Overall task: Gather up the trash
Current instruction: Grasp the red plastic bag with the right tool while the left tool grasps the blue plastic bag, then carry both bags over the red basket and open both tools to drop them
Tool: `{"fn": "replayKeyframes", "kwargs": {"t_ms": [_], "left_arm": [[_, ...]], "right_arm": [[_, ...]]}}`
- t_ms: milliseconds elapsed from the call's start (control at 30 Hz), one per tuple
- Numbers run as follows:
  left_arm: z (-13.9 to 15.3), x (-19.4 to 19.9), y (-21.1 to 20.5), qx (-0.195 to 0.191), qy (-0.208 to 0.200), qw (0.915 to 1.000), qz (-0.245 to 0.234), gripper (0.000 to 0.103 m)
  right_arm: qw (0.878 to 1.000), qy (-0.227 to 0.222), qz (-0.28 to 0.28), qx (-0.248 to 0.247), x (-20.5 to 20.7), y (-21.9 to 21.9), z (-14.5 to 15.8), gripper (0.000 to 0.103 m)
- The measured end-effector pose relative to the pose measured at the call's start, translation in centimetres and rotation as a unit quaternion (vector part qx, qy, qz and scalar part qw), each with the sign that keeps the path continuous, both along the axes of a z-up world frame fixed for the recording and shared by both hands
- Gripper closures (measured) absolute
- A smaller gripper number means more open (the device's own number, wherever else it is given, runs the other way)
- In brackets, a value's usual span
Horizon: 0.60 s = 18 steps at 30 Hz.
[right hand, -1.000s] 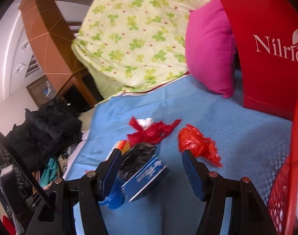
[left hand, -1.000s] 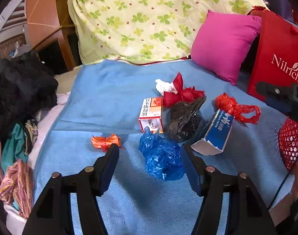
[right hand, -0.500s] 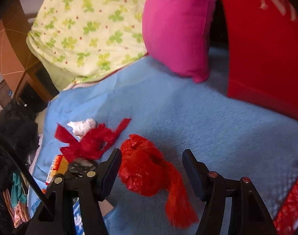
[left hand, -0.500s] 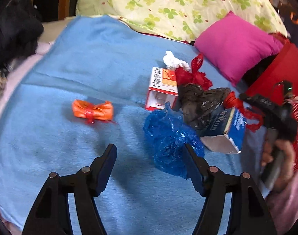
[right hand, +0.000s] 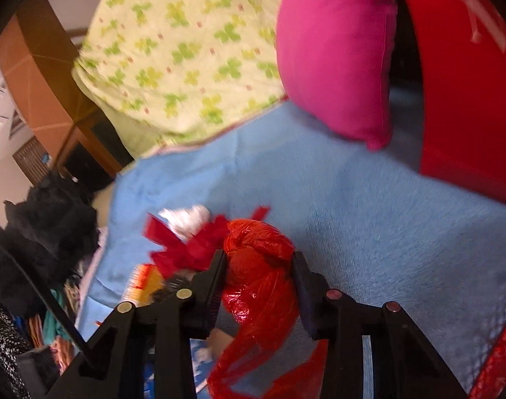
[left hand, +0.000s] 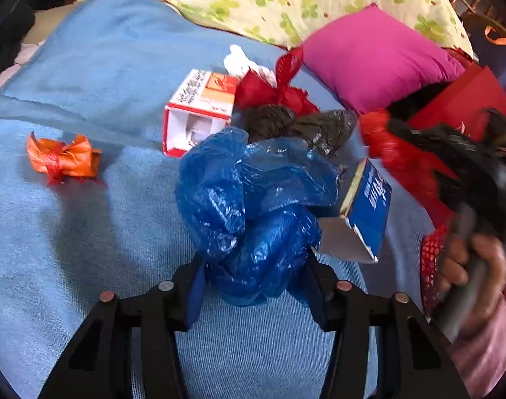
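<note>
Both grippers are closing now. Left gripper (left hand: 253,286) is clamping the crumpled blue plastic bag (left hand: 253,206), half a second ago merely ahead of its jaws. Right gripper (right hand: 257,276) is pinching the knotted red plastic bag (right hand: 259,266). Two pieces are probably basket-ready; orange wrapper (left hand: 63,158) far left is waiting.

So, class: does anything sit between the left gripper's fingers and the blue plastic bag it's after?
Nothing visible does. The left gripper is closing with its pads against the blue plastic bag; the blue carton lies beside it.
</note>
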<state>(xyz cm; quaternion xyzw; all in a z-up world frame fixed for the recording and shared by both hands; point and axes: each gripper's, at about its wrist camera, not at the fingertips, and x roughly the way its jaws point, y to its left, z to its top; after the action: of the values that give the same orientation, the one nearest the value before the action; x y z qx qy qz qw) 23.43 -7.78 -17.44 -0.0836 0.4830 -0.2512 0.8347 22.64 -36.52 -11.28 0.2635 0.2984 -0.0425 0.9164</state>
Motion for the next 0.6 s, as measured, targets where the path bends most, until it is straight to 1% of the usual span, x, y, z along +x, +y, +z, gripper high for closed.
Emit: {"fn": "replayKeyframes", "kwargs": {"t_ms": [100,200,233,267,333,367,433,600], "left_arm": [[0.8,-0.6,0.2,0.019,-0.024,0.9993,0.023,0.058],[2.2,-1.7,1.0,0.034,-0.052,0.9973,0.041,0.059],[2.8,-2.2,1.1,0.048,-0.067,0.9955,0.048,0.059],[3.6,-3.0,1.2,0.067,-0.088,0.9922,0.057,0.059],[4.7,-4.3,1.9,0.086,-0.116,0.9873,0.066,0.059],[5.6,-5.3,2.2,0.095,-0.135,0.9836,0.073,0.059],[6.8,-6.8,2.6,0.109,-0.159,0.9777,0.082,0.059],[9.5,-9.8,2.5,0.138,-0.200,0.9648,0.100,0.059]], "right_arm": [[0.999,-0.038,0.008,-0.009,-2.4,1.0,2.4,0.062],[0.998,-0.064,0.022,-0.022,-4.9,2.2,4.3,0.062],[0.997,-0.072,0.024,-0.027,-5.8,2.6,4.8,0.062],[0.996,-0.080,0.025,-0.031,-6.7,2.8,5.4,0.062],[0.994,-0.096,0.029,-0.035,-8.4,3.5,6.3,0.062],[0.994,-0.102,0.032,-0.038,-9.4,3.9,6.6,0.062],[0.992,-0.108,0.040,-0.047,-10.6,4.8,7.0,0.062],[0.990,-0.119,0.054,-0.048,-13.8,6.3,7.2,0.062]]}}
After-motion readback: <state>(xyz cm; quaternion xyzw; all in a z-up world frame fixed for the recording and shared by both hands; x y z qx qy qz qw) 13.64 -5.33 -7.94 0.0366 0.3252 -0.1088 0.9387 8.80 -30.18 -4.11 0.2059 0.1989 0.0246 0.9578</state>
